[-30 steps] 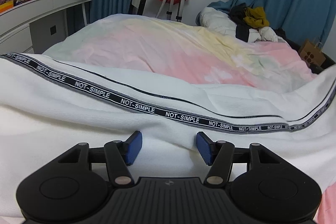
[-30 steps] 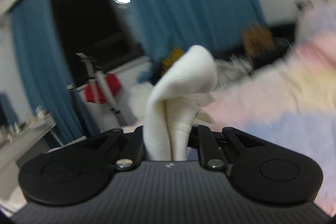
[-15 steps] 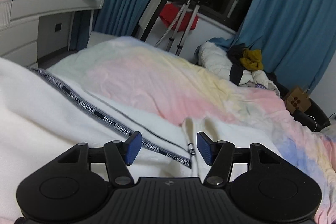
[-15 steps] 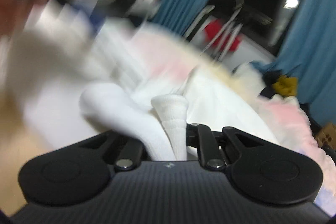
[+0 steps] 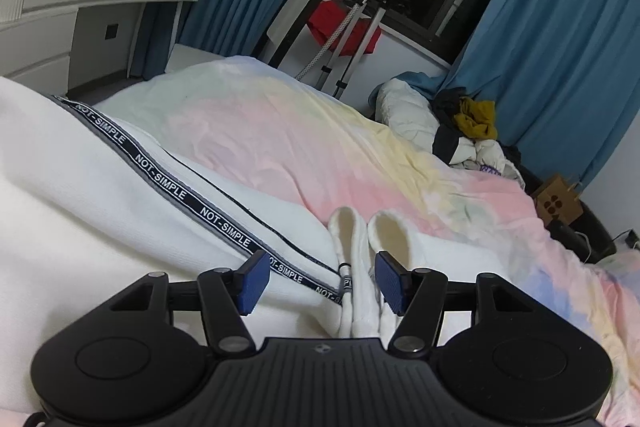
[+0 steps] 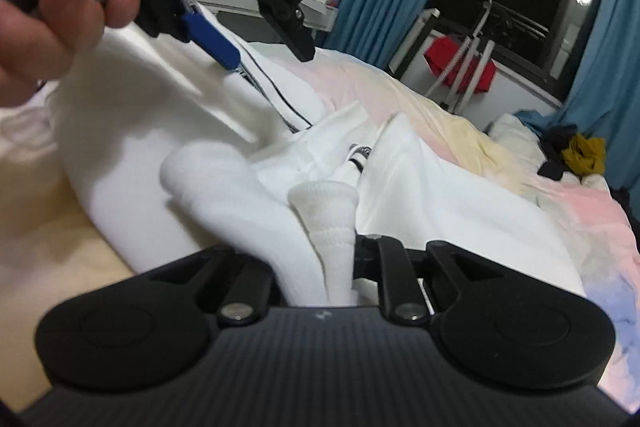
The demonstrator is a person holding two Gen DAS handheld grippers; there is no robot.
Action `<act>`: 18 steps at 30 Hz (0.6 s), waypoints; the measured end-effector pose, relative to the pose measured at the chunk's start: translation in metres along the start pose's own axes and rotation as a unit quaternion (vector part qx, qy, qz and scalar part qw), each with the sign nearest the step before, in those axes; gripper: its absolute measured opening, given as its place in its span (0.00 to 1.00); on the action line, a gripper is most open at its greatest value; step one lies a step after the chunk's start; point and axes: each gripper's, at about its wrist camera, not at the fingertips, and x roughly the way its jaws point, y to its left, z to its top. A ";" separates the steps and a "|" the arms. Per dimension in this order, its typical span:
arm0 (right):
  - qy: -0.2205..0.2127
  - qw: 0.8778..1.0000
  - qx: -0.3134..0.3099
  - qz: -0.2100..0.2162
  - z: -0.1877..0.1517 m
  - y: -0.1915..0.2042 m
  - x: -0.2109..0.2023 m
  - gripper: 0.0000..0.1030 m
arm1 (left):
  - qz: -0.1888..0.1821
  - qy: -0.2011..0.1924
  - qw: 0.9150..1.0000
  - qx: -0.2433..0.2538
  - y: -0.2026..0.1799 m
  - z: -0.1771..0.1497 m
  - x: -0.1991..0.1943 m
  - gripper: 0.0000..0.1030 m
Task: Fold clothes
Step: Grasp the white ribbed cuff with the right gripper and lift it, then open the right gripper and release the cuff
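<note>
A white garment (image 5: 92, 203) with a black "NOT-SIMPLE" stripe (image 5: 160, 179) lies on the pastel bed cover (image 5: 280, 131). My left gripper (image 5: 320, 281) is open just above it, blue pads apart, with two ribbed white cuffs (image 5: 376, 231) lying between and beyond the fingers. In the right wrist view my right gripper (image 6: 320, 255) is shut on a ribbed white cuff (image 6: 328, 215) of the same garment (image 6: 440, 195), bunched fabric rising between the jaws. The left gripper (image 6: 224, 39) shows there at upper left, held by a hand.
A white dresser (image 5: 80, 7) with bottles stands at the left. Blue curtains (image 5: 560, 27), a dark window and a stand with a red cloth (image 5: 344, 27) are behind the bed. A heap of clothes (image 5: 468, 123) lies at the bed's far right; a cardboard bag (image 5: 558, 203) stands beside it.
My right gripper swung the held cuff down from the air to the garment on the bed. The left gripper shifted over the stripe toward the cuffs, which now lie between its fingers.
</note>
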 end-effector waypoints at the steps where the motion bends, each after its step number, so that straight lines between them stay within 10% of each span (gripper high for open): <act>1: -0.001 1.000 0.007 0.005 0.002 -0.002 -0.003 0.16 | 0.002 -0.002 1.000 0.002 0.001 -0.001 -0.002 0.59; 11: 0.022 0.985 0.132 0.109 0.013 -0.022 -0.029 0.70 | 0.075 -0.013 0.993 -0.092 0.064 -0.008 -0.089 0.78; 18: 0.033 0.975 0.201 0.091 -0.003 -0.051 -0.076 0.70 | 0.114 -0.027 0.975 -0.188 0.121 -0.009 -0.140 0.79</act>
